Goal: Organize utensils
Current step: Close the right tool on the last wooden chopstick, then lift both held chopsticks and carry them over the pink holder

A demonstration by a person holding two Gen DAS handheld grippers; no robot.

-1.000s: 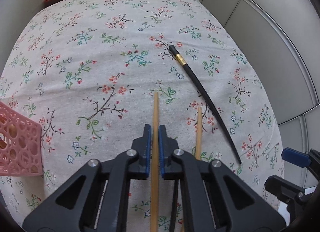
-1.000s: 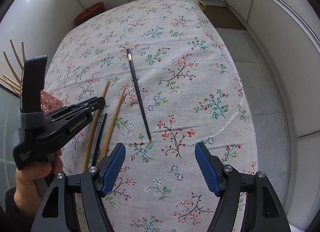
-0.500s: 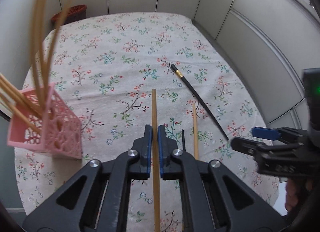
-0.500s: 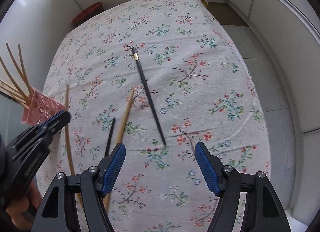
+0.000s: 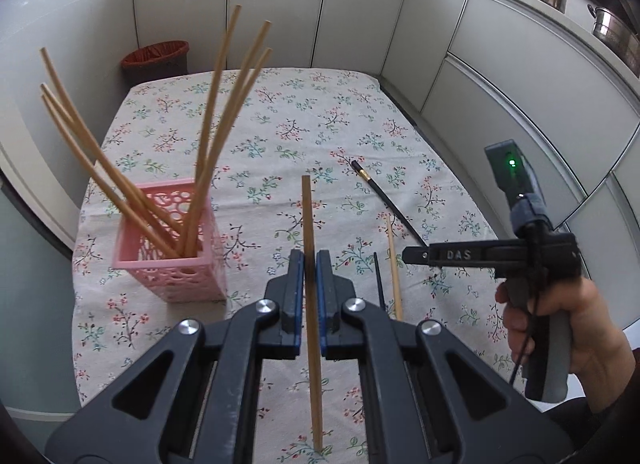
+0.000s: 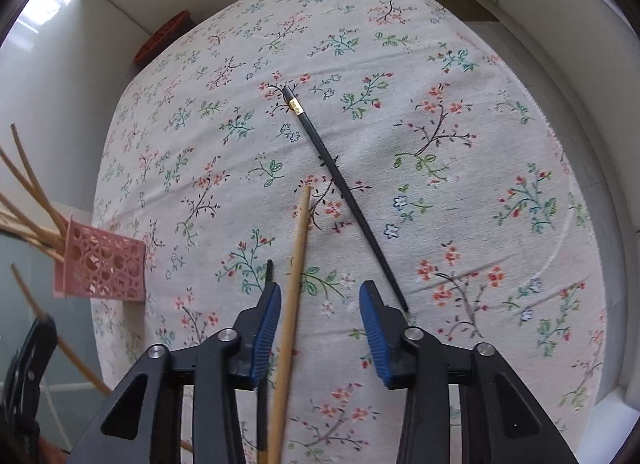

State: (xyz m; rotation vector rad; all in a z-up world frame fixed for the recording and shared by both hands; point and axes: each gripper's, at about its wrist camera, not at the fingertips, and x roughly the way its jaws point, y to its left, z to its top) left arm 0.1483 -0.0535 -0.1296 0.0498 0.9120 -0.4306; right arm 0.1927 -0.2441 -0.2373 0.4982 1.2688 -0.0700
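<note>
The left claw (image 5: 308, 296) was pressed together on a bamboo chopstick (image 5: 310, 264), held clear above the desk (image 5: 304, 112); it should be tipped upright over the pink holder (image 5: 172, 264) near the left edge. The right claw (image 6: 320, 328), its jaws just narrowing but still apart, straddled another bamboo chopstick (image 6: 294, 284) lying on the desk; it should centre before pinching. Farther off lay a black chopstick (image 6: 340, 192).

Eight wooden chopsticks (image 5: 311, 264), two black chopsticks (image 6: 340, 188), one pink basket (image 5: 176, 264)

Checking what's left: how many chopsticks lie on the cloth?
3: a gold-banded black chopstick on the right, a wooden chopstick left of it, and a thin black chopstick further left, partly hidden.
</note>
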